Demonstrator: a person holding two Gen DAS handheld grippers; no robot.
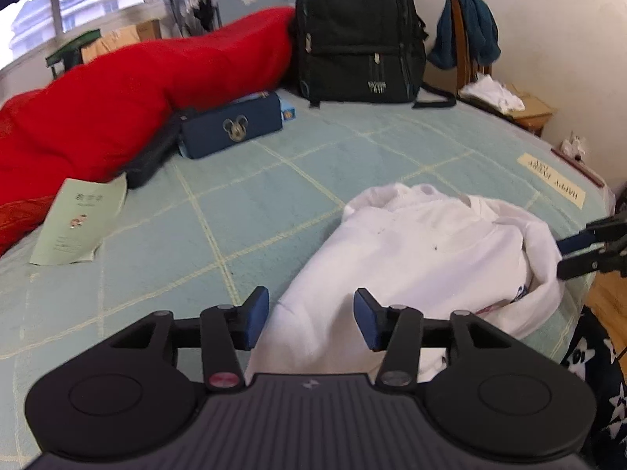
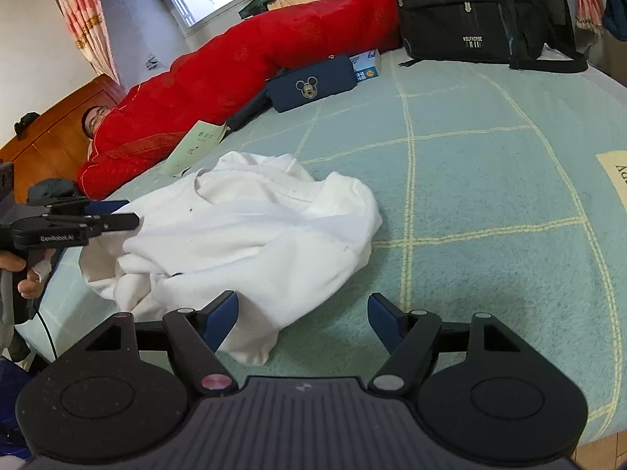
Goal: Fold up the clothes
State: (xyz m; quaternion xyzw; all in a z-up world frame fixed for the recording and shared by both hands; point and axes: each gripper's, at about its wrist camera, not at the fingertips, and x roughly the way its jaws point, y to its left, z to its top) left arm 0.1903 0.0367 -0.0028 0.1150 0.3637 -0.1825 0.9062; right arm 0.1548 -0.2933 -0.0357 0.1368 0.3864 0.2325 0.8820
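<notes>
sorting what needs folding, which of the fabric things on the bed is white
The crumpled white garment lying nearest the grippers on the green blanket. The big bundle along the far side is red, and the backpack is black.

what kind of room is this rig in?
Most likely a lived-in bedroom: the work surface is a bed with a teal checked blanket, a red quilt bunched along it, and a wooden headboard at one end.
</notes>
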